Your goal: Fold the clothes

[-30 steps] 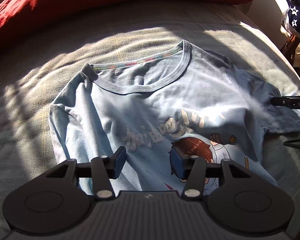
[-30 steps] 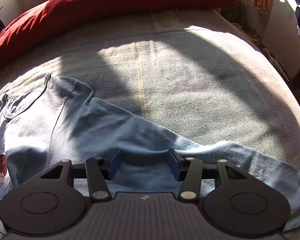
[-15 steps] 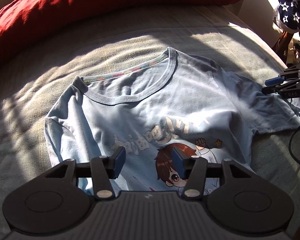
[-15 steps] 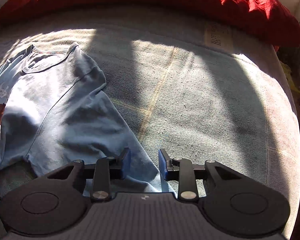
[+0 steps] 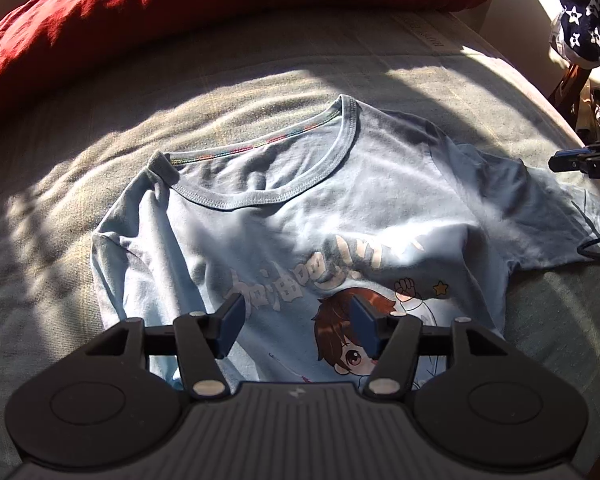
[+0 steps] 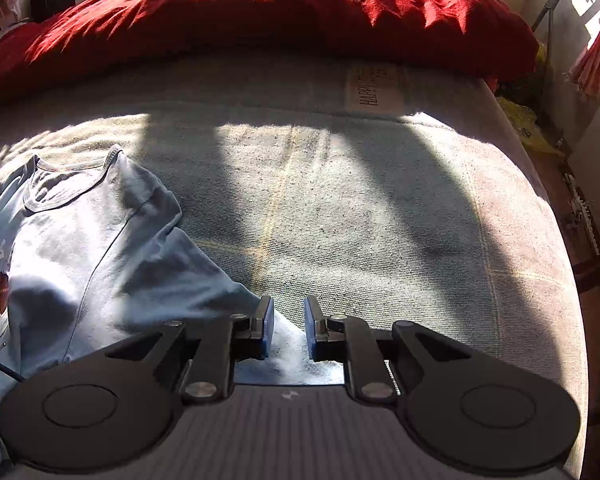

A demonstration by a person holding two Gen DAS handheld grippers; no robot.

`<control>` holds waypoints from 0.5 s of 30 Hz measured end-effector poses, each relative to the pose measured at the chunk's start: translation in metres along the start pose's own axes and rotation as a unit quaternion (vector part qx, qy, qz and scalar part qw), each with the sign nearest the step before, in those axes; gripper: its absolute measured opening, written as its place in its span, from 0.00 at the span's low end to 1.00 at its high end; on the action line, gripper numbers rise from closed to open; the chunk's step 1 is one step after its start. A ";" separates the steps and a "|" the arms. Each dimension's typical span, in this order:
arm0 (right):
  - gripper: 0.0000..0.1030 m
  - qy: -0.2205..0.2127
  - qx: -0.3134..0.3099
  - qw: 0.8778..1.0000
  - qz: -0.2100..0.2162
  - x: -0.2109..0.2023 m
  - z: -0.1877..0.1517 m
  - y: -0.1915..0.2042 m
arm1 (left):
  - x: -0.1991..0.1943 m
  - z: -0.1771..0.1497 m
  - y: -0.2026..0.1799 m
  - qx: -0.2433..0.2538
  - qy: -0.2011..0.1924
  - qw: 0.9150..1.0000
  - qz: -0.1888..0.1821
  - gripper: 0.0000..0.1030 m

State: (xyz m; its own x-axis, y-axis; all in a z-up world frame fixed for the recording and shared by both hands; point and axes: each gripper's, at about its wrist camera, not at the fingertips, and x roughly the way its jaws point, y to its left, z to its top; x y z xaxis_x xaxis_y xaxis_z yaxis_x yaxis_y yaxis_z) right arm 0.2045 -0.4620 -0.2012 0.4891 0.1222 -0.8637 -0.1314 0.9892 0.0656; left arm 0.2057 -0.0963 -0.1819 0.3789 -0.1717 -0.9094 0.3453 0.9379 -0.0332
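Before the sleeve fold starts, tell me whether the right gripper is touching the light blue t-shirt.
Cannot tell. In the right wrist view the closing right gripper has the light blue t-shirt sleeve between its pads, but gaps show beside both.

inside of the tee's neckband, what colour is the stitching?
Multicoloured stitching in rainbow dashes on the light blue T-shirt; clearest in the left wrist view.

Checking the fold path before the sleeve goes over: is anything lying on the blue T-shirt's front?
Nothing visible lies on the T-shirt front. The left gripper hovers over the print, jaws opening, nothing between them. A black cable loops at the sleeve's edge.
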 end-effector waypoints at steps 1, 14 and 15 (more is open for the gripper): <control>0.27 0.004 0.016 1.000 0.008 -0.002 -0.008 0.002 | 0.001 0.001 0.000 -0.001 0.001 1.000 0.000 0.58; 0.50 -0.001 0.120 0.990 -0.070 -0.030 -0.048 -0.037 | -0.004 -0.001 -0.014 0.014 0.001 1.000 -0.014 0.58; 0.51 0.009 0.109 0.992 -0.065 -0.029 -0.056 -0.028 | -0.004 -0.002 -0.016 0.016 0.002 1.000 -0.016 0.59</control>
State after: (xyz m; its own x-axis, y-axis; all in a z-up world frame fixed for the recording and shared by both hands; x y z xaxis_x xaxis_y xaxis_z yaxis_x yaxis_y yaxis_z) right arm 0.1462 -0.4981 -0.2059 0.4741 -0.0075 -0.8804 0.1221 0.9909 0.0573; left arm 0.1971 -0.1097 -0.1790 0.3640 -0.2007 -0.9095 0.3841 0.9220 -0.0497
